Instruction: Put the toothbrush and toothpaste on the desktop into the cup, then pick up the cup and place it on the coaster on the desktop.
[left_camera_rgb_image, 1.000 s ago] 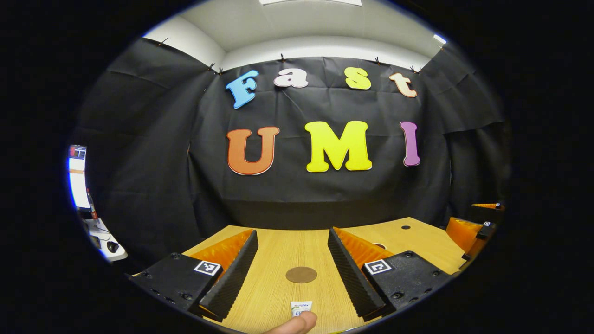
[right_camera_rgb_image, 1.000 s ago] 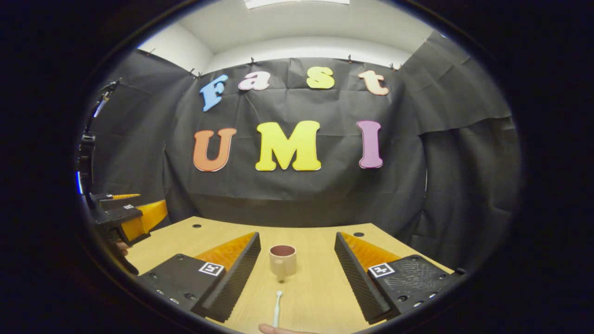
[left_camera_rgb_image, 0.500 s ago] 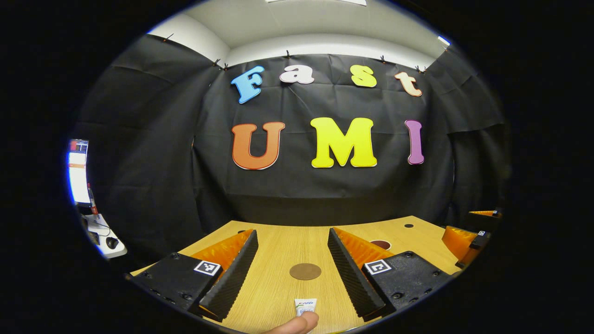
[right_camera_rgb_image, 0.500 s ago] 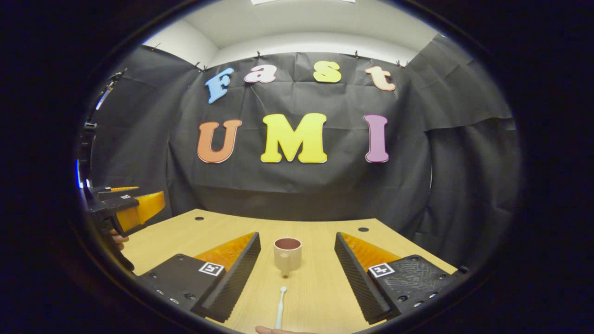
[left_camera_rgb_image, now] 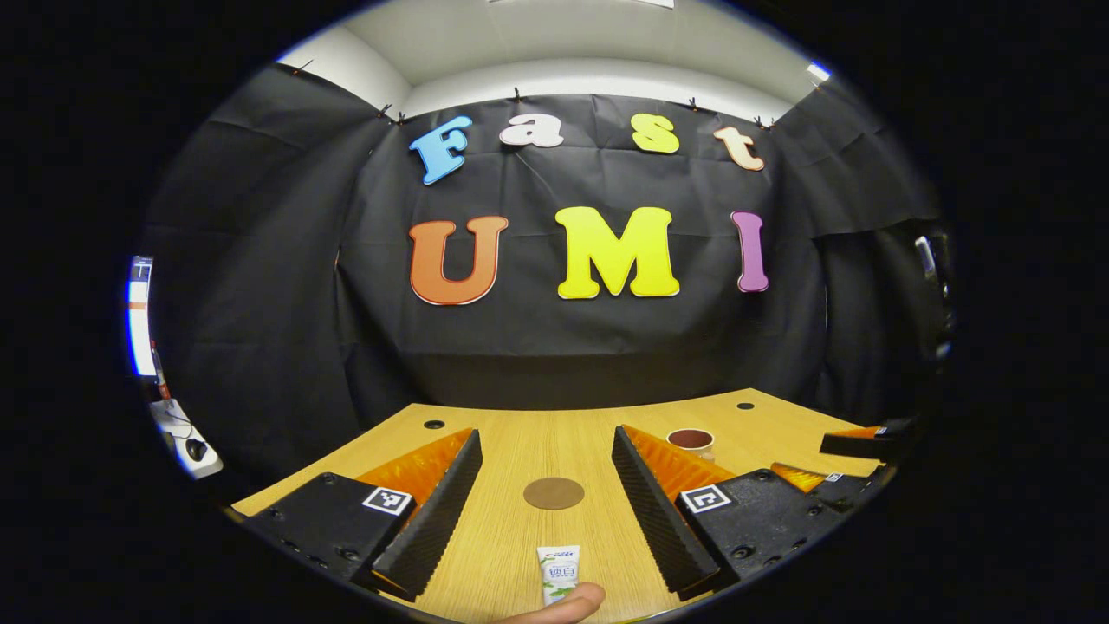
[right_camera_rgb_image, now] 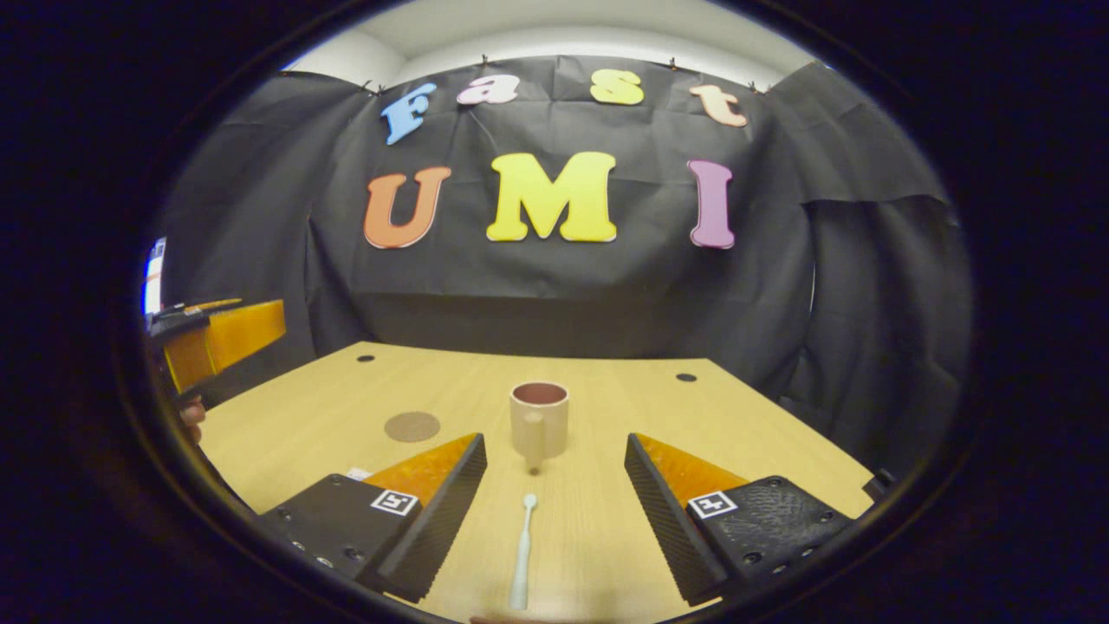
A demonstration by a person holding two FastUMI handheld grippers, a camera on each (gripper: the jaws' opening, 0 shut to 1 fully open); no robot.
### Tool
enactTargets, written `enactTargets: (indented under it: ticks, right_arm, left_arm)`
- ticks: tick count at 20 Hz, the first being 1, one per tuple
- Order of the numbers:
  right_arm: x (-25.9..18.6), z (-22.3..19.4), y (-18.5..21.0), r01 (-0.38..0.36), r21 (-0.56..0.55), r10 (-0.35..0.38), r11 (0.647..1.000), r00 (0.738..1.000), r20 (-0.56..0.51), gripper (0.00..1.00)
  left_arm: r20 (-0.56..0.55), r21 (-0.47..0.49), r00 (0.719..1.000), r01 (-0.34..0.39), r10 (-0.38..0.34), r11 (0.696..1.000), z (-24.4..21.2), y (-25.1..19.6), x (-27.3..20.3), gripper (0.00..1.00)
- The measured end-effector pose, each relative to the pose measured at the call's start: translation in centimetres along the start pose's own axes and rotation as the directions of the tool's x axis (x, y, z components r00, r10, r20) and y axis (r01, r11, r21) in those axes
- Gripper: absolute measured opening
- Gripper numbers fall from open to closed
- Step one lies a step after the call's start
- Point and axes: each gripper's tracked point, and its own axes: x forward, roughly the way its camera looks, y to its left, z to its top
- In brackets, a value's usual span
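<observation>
Toothbrush [right_camera_rgb_image: 521,555] before cup [right_camera_rgb_image: 539,421], coaster [right_camera_rgb_image: 411,425] left; toothpaste [left_camera_rgb_image: 559,573] before coaster

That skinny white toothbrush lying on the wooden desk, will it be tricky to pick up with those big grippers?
Probably a bit. The thin white toothbrush lies flat on the wooden desk, so the open right gripper has little height to pinch. It looks like light, smooth plastic, so it may slide or pivot when nudged. It seems stiff enough not to droop once held.

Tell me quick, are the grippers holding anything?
Left gripper: open, holding nothing; the toothpaste tube lies on the desk between its fingers.
Right gripper: open, holding nothing; the toothbrush lies between its fingers.
</observation>
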Motion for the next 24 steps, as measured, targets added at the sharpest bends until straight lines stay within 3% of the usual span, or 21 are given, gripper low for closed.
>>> enactTargets:
  ticks: [5, 11, 14, 21, 24]
  right_arm:
    - [2.5, -5.5, 0.7, -0.008, 0.009, 0.010, 1.000, 0.987, -0.163, 0.95]
    - [4.7, -9.1, 1.5, -0.019, 0.025, 0.025, 1.000, 0.955, -0.297, 0.84]
    - [4.9, -9.5, 2.2, -0.033, 0.046, 0.047, 0.998, 0.943, -0.330, 0.74]
    - [5.7, -11.2, 2.1, -0.016, 0.018, 0.021, 1.000, 0.921, -0.389, 0.57]
    - [5.8, -11.2, 2.6, -0.024, 0.020, 0.030, 1.000, 0.921, -0.389, 0.39]
  left_arm:
    - [-0.032, -0.004, 0.999, 0.010, -0.011, 1.000, -1.8, 0.3, 0.5, 0.96]
    - [-0.087, 0.004, 0.996, 0.009, -0.009, 1.000, -4.0, 0.7, 1.5, 0.97]
    - [-0.107, -0.013, 0.994, 0.008, -0.009, 1.000, -4.6, 1.0, 1.8, 0.97]
    - [-0.153, -0.008, 0.988, -0.030, 0.028, 1.000, -6.2, 2.9, 2.1, 0.97]
    - [-0.169, -0.003, 0.985, -0.034, 0.033, 0.999, -6.7, 3.2, 2.1, 0.97]
